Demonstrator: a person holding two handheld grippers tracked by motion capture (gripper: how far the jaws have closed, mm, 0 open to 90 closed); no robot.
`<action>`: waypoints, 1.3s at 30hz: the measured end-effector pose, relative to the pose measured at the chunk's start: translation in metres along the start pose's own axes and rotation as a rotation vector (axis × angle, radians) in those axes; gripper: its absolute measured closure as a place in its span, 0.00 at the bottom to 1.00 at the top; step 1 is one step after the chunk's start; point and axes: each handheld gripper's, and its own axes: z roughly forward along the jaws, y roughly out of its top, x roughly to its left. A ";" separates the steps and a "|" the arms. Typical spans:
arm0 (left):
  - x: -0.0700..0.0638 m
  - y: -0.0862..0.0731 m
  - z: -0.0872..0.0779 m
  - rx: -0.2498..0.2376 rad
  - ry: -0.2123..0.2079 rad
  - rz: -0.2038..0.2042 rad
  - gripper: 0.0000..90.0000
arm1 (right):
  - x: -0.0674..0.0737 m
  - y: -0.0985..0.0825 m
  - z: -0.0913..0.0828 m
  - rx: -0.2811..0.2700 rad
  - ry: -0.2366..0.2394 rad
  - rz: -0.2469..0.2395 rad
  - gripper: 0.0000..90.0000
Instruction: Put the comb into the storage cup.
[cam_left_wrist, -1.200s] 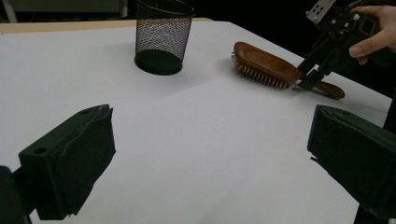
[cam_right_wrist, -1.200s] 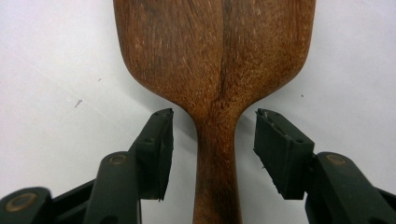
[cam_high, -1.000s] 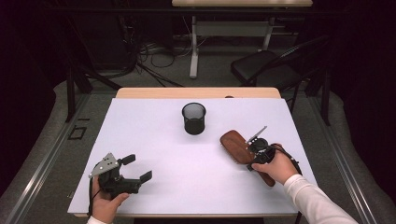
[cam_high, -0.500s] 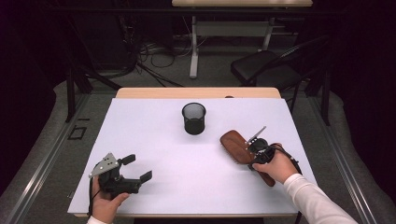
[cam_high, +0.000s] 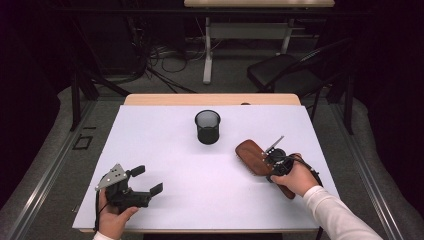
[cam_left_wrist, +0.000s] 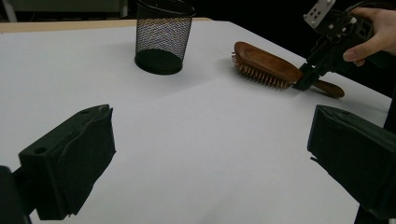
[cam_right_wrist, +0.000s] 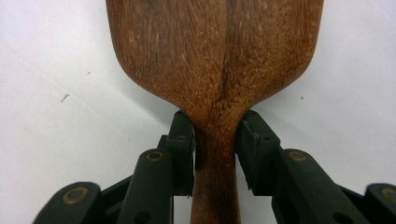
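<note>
Right tool (cam_right_wrist: 215, 140) pinching one wooden hairbrush (cam_high: 253, 156) at its neck; left tool (cam_high: 148, 181) spread; one mesh cup (cam_high: 207, 126).

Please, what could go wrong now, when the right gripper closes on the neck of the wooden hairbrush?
1. The right gripper has just been closing on the hairbrush at its narrow neck, where the wood tapers; the pads look to be just touching it, so a light grip may slip.
2. The wide, heavy head lies beyond the jaws, so the brush may droop or twist when lifted.
3. The mesh cup looks light; the brush could tip it over.
</note>
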 end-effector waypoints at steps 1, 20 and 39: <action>0.000 0.000 0.000 0.000 0.000 0.000 0.01 | 0.000 0.000 0.000 -0.002 0.000 -0.004 0.76; 0.000 0.000 0.000 0.001 -0.003 0.000 0.01 | 0.001 0.000 -0.002 0.013 0.004 0.002 0.79; 0.000 0.000 0.000 0.001 -0.004 0.000 0.01 | 0.003 -0.001 -0.003 -0.013 0.004 0.020 0.80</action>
